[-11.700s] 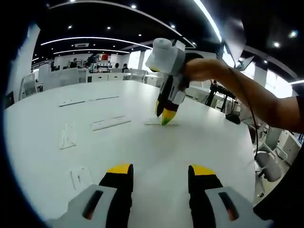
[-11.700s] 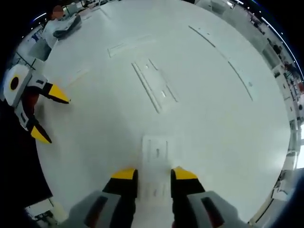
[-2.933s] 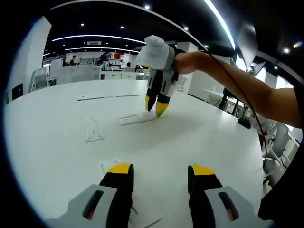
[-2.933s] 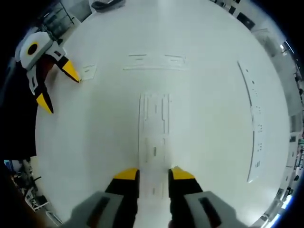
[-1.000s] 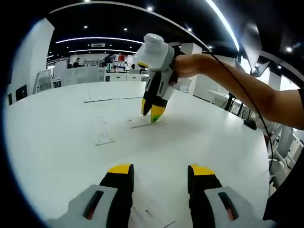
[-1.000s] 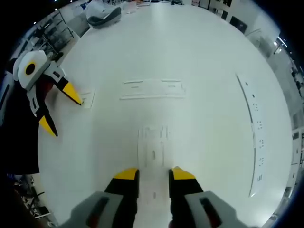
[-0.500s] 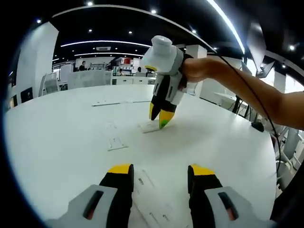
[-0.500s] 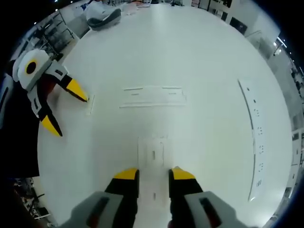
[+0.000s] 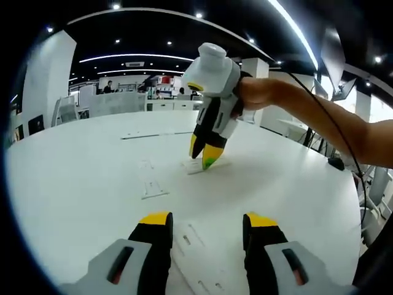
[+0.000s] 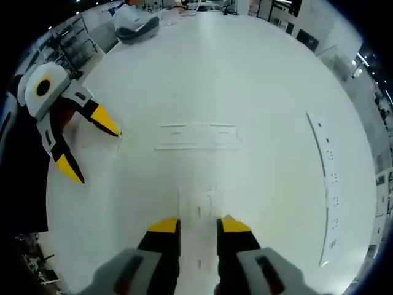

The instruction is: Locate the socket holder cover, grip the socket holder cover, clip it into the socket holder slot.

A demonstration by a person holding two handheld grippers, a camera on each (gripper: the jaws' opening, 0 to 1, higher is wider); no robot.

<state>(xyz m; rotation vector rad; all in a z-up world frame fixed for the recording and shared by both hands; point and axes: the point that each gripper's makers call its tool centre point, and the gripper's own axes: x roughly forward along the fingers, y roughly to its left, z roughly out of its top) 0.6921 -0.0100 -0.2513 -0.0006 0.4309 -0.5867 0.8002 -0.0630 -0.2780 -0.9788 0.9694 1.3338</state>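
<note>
White strips lie apart on the tabletop (image 10: 264, 92).
Right tool (image 10: 198, 225) clamps the socket holder cover (image 10: 198, 209); left tool (image 10: 89, 142), at 9 o'clock, jaws apart.

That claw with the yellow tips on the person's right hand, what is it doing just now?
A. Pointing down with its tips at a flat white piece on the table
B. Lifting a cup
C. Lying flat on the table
A: the right claw points down, its tips at the flat white piece on the table.

We see a wide white table (image 9: 73, 184) in an office with ceiling light strips (image 9: 132, 56) at the upper left. A dark bag (image 10: 136, 26) lies at the upper left of the right gripper view, and desks (image 9: 116, 101) stand behind at left.
</note>
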